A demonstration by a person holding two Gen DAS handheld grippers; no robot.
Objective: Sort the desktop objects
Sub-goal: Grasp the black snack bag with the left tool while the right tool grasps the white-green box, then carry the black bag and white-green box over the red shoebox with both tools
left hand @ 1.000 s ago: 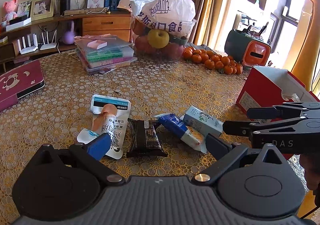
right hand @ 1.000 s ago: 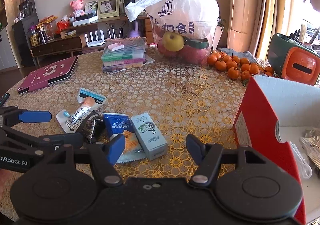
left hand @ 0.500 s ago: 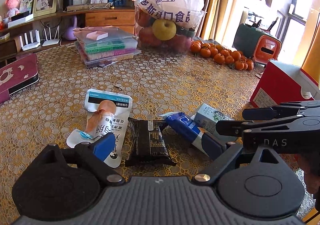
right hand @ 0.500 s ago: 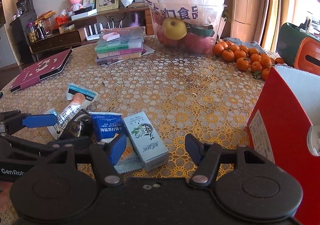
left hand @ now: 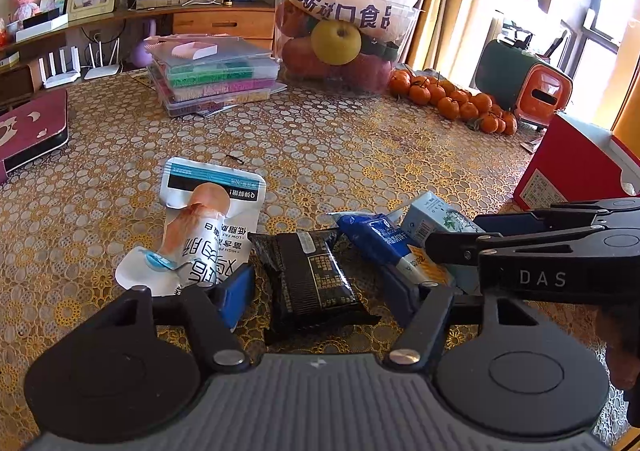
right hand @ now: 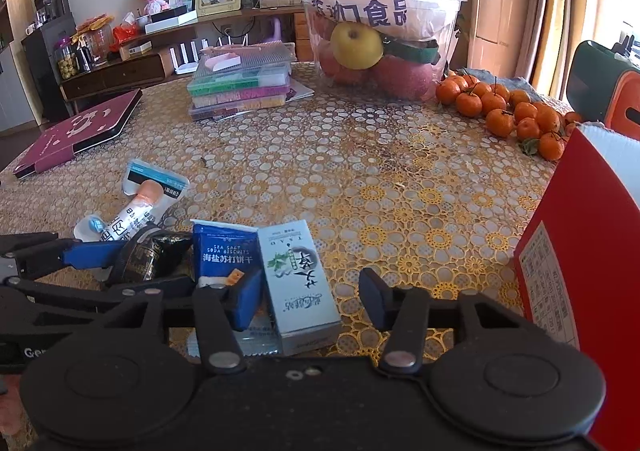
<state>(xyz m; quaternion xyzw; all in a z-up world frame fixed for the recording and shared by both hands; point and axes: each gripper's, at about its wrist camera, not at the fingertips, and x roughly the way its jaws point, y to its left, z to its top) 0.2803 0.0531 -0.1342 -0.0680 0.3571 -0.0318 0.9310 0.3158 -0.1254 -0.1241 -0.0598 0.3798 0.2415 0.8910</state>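
Observation:
Four snack items lie in a row on the lace tablecloth. In the left wrist view my left gripper (left hand: 320,297) is open, its fingers astride the black packet (left hand: 316,281); a white sausage pouch (left hand: 204,223) lies to its left, a blue biscuit packet (left hand: 380,241) and pale tea box (left hand: 434,217) to its right. In the right wrist view my right gripper (right hand: 310,297) is open around the near end of the tea box (right hand: 296,279), beside the blue biscuit packet (right hand: 224,251). The black packet (right hand: 150,257) and pouch (right hand: 140,211) lie further left. The left gripper (right hand: 92,255) reaches in from the left.
A red open box (right hand: 580,251) stands at the right edge. At the back are a clear fruit tub under a plastic bag (right hand: 380,23), a pile of tangerines (right hand: 508,111), stacked bead cases (right hand: 240,87), and a maroon book (right hand: 76,131). Bare tablecloth (right hand: 360,171) fills the middle.
Both grippers have moved forward and lower over the items. The black packet now sits between the left fingers, and the tea box between the right fingers. Both stay open.

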